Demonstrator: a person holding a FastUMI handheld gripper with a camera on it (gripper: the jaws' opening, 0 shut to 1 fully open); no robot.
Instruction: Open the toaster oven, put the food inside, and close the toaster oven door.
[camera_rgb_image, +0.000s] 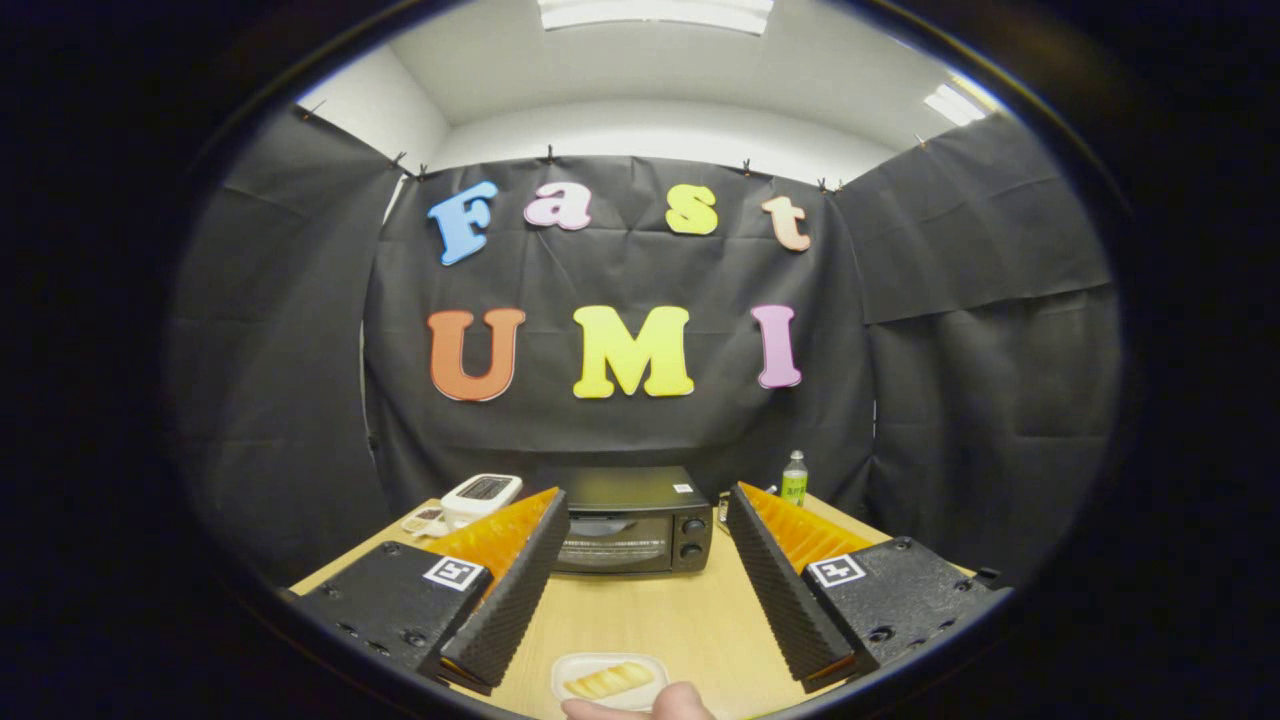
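A black toaster oven (633, 520) stands at the far side of the wooden table (690, 620), door closed, two knobs on its right. Near me, between the bases of the fingers, lies a clear tray (610, 680) holding pale yellow food (608, 680). A person's fingertip (650, 706) touches the tray's near edge. My gripper (648, 502) hangs above the table, open wide, nothing between the fingers. The oven lies well beyond the fingertips.
A white toaster (480, 497) sits left of the oven, with small items (424, 520) beside it. A green-labelled bottle (794, 478) stands to the oven's right at the table's back. Black cloth walls close in the booth.
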